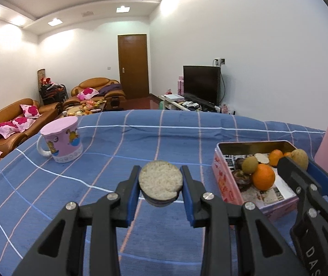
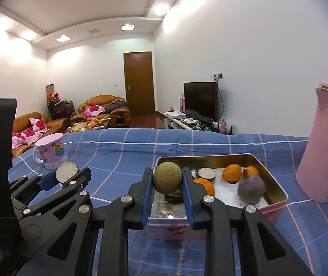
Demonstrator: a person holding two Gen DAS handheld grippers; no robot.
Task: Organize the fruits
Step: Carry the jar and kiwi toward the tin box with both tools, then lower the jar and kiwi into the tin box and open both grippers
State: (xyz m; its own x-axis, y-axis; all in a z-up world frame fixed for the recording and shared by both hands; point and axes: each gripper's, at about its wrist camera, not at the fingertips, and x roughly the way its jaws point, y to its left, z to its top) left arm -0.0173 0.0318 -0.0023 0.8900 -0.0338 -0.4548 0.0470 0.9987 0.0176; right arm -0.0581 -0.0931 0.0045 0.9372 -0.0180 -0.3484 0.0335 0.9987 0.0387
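Note:
My left gripper is shut on a halved dark fruit with a pale grainy cut face, held above the blue cloth left of the pink tin; it also shows in the right wrist view. My right gripper is shut on a round greenish-brown fruit, held over the tin's near left part. The tin holds oranges, a purple round fruit, a cut half and dark pieces.
A pink cartoon mug stands at the table's far left. A tall pink flask stands right of the tin. The table has a blue checked cloth. Sofas, a door and a TV are far behind.

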